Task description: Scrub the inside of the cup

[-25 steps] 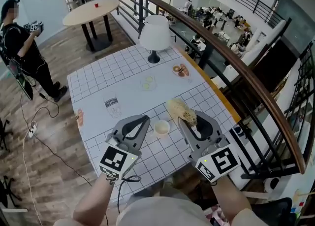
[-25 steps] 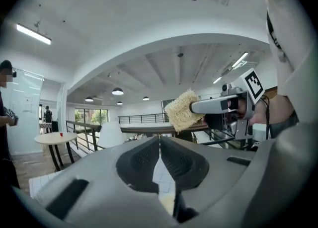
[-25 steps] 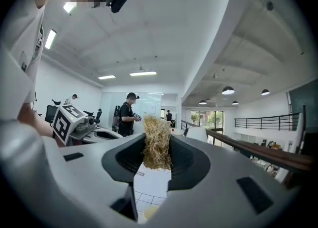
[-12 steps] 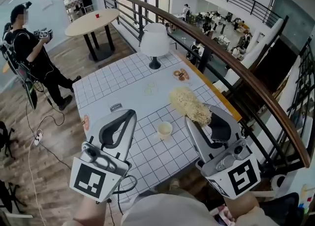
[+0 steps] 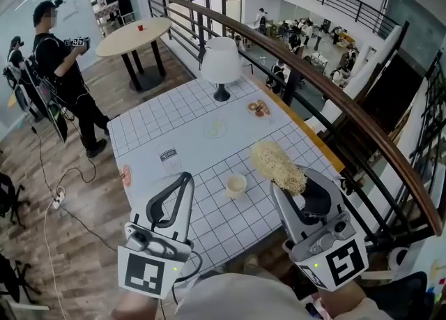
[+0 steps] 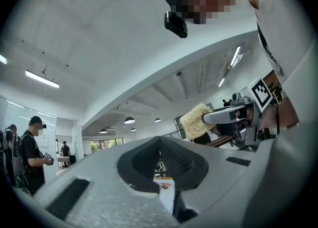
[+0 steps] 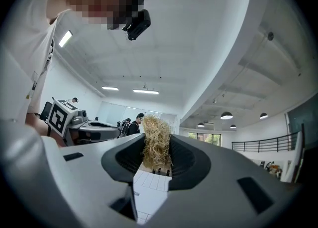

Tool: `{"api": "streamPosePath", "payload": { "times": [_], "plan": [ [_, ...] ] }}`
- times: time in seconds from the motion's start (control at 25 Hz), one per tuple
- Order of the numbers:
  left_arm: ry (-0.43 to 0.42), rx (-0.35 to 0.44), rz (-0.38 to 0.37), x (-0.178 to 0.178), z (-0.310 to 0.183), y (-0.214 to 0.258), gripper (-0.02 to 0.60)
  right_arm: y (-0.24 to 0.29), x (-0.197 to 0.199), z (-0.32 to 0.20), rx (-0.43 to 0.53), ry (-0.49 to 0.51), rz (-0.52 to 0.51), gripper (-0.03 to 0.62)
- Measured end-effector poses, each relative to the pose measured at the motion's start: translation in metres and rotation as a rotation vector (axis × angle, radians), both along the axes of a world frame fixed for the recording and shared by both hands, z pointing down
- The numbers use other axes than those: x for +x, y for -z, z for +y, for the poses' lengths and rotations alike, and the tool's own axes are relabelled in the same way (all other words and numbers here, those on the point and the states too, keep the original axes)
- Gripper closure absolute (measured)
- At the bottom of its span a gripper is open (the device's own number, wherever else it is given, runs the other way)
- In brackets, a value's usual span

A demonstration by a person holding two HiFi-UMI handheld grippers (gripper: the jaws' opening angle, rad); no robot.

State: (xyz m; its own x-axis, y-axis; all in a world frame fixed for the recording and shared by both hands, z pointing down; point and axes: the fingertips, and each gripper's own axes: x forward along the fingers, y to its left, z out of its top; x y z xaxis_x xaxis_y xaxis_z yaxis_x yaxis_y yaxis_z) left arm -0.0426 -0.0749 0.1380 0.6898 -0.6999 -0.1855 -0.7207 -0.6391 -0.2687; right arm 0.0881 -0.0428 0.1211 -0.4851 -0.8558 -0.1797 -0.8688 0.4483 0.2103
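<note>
- Now, find the cup [image 5: 236, 185] standing upright on the gridded worktop [image 5: 174, 123], mouth up, near the front edge, between the two claws and touched by neither.
- Looks small, pale and light. Likely to slide or tip under a push, so worth pinning by the outer wall near the rim rather than from above.
- Left claw [image 5: 187, 180]: pinched shut on nothing, raised at the cup's left in the head view. Would need opening before taking the wall.
- Right claw [image 5: 287, 185]: clamped on a straw-coloured scrubber [image 5: 277, 164], with the fibrous bundle sticking out past the tips, up and to the right of the cup.
- Seems soft and springy, that bundle. Should squash to fit the mouth, yet could snag or shed. Best gripped low, as now.
- Cannot tell the cup's material, nor whether anything sits inside.
</note>
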Motion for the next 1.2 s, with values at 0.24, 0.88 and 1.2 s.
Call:
{"api": "streamPosePath", "payload": {
  "times": [0.24, 0.88, 1.2],
  "plan": [
    [-0.003, -0.093, -0.026, 0.005, 0.011, -0.04, 0.566, -0.032, 0.01, 0.008, -0.077, -0.023, -0.026, 0.473],
    [-0.015, -0.137, -0.101, 0.015, 0.012, -0.054, 0.566, -0.043, 0.012, 0.006, -0.114, -0.029, 0.002, 0.473],
    [-0.006, -0.149, -0.054, 0.009, 0.011, -0.055, 0.568, -0.045, 0.017, 0.006, -0.124, -0.055, 0.024, 0.473]
  ]
}}
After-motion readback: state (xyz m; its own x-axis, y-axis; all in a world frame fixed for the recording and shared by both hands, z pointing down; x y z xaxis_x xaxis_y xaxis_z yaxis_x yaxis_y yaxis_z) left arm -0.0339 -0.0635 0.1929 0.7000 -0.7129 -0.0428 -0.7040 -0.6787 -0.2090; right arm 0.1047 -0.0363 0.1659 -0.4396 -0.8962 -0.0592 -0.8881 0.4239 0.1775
